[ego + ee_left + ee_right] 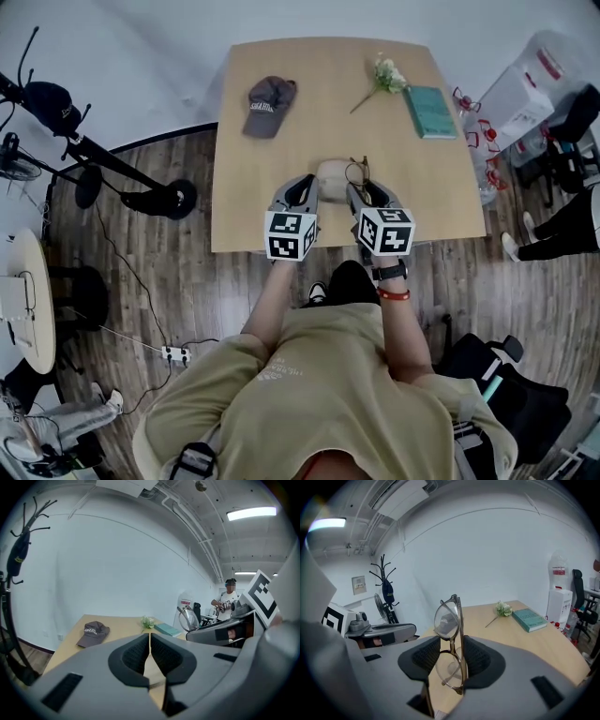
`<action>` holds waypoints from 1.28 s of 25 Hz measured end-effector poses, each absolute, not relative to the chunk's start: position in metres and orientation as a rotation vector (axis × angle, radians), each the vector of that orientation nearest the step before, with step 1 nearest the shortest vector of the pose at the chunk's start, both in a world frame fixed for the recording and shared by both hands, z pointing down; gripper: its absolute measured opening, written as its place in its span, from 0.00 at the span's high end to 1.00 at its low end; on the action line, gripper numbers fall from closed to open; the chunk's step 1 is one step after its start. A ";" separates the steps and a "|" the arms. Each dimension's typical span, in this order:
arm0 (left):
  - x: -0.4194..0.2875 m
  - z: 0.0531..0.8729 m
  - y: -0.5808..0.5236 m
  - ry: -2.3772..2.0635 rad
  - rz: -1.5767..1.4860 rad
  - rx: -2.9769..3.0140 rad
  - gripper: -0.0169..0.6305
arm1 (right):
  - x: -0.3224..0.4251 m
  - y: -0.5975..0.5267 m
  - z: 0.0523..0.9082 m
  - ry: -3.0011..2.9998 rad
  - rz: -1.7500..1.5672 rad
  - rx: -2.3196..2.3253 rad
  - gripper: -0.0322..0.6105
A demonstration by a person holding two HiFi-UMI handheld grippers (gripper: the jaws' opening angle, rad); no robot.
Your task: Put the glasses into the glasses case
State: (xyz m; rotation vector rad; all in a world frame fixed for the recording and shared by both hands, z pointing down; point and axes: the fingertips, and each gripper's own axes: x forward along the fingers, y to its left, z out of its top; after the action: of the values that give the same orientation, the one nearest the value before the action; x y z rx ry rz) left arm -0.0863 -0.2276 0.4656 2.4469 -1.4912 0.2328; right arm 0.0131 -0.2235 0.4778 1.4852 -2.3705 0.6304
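On the wooden table (328, 122) near its front edge, the beige glasses case (334, 172) sits right at the tip of my left gripper (314, 187). In the left gripper view the left gripper (149, 656) has its pads pressed together, with only a thin tan strip of the case between them. My right gripper (359, 192) is just to the right. Seen in its own view, the right gripper (452, 660) is shut on the brown round-lens glasses (448, 620), which stand upright between the pads. The glasses (188, 618) also show from the left gripper's side.
A grey cap (268, 103) lies at the table's far left. A small flower sprig (386, 75) and a teal book (430, 111) lie at the far right. A coat stand base (159, 199) is left of the table, white boxes (511, 103) right. A person (229, 597) stands far off.
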 end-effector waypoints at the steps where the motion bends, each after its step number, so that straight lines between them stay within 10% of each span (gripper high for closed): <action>1: -0.084 0.471 -0.230 -1.484 0.236 2.441 0.93 | 0.015 -0.226 0.483 -2.361 0.639 1.485 0.68; 32: -0.090 0.574 -0.302 -1.451 0.340 2.280 0.93 | 0.005 -0.309 0.604 -2.269 0.652 1.038 0.68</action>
State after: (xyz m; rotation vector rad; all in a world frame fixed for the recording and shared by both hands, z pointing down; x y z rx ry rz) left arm -0.0901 -0.3021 0.5739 2.2801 -1.4507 0.3400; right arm 0.0053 -0.3094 0.6037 1.0376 -2.2693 0.6516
